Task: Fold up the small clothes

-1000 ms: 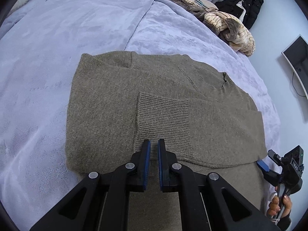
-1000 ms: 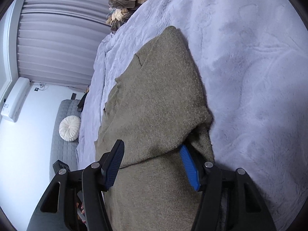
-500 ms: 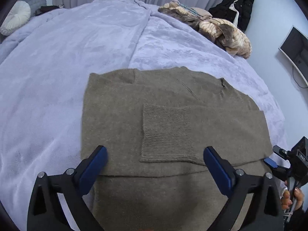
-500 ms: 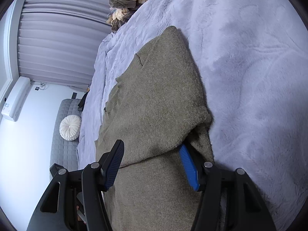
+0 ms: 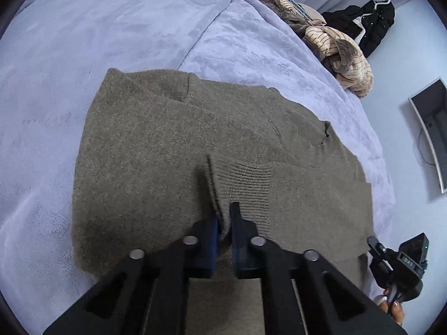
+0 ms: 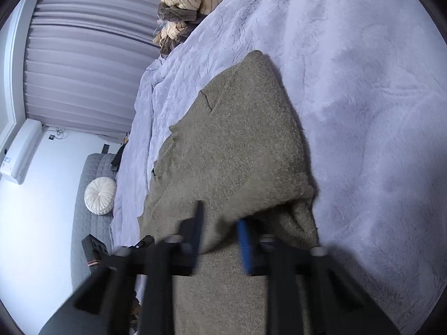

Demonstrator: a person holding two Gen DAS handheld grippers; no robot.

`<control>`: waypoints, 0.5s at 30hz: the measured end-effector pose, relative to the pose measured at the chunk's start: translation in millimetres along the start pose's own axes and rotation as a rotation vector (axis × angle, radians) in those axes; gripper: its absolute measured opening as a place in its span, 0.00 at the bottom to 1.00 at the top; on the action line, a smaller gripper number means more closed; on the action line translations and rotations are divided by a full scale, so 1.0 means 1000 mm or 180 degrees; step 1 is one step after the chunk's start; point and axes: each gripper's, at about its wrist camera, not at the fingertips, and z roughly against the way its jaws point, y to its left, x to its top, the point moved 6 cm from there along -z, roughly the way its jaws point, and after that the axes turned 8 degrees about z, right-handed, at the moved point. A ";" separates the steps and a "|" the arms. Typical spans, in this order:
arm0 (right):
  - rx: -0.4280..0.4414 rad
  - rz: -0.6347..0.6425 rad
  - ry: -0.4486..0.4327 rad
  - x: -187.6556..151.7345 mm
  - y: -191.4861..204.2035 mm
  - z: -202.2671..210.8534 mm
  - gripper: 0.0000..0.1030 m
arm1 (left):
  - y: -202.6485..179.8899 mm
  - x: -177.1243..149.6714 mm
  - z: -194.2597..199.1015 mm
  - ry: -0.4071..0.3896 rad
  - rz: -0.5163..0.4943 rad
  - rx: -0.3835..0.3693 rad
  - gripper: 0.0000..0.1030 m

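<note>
The olive knitted sweater [image 5: 178, 150] lies partly folded on the lavender bed [image 5: 83, 42], filling the middle of both frames. At bottom centre, the left tool [image 5: 223, 223] has just closed, pinching the ribbed cuff [image 5: 245, 184] into a ridge. The right tool [image 6: 220, 234], bottom centre and blurred, has just closed on the sweater's folded edge.

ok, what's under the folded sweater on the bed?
The olive sweater lies on the lavender blanket, which shows all round it. Its own lower layers, under the sleeve cuff folded on top, are covered; anything beneath cannot be seen.
</note>
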 end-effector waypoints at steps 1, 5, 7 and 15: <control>-0.0030 0.0067 -0.0012 0.001 0.004 0.002 0.06 | -0.001 -0.003 0.005 -0.0027 -0.0029 -0.0041 0.07; -0.0243 0.0377 0.0040 0.001 0.008 0.007 0.06 | 0.008 -0.013 0.008 -0.0091 -0.0239 0.0181 0.07; -0.0469 0.0418 0.0177 -0.004 -0.006 0.000 0.06 | 0.019 -0.014 0.003 -0.0055 -0.0138 0.0172 0.08; -0.0411 0.0415 0.0192 -0.014 -0.021 0.030 0.10 | 0.018 -0.004 0.043 -0.0366 -0.0409 0.0407 0.08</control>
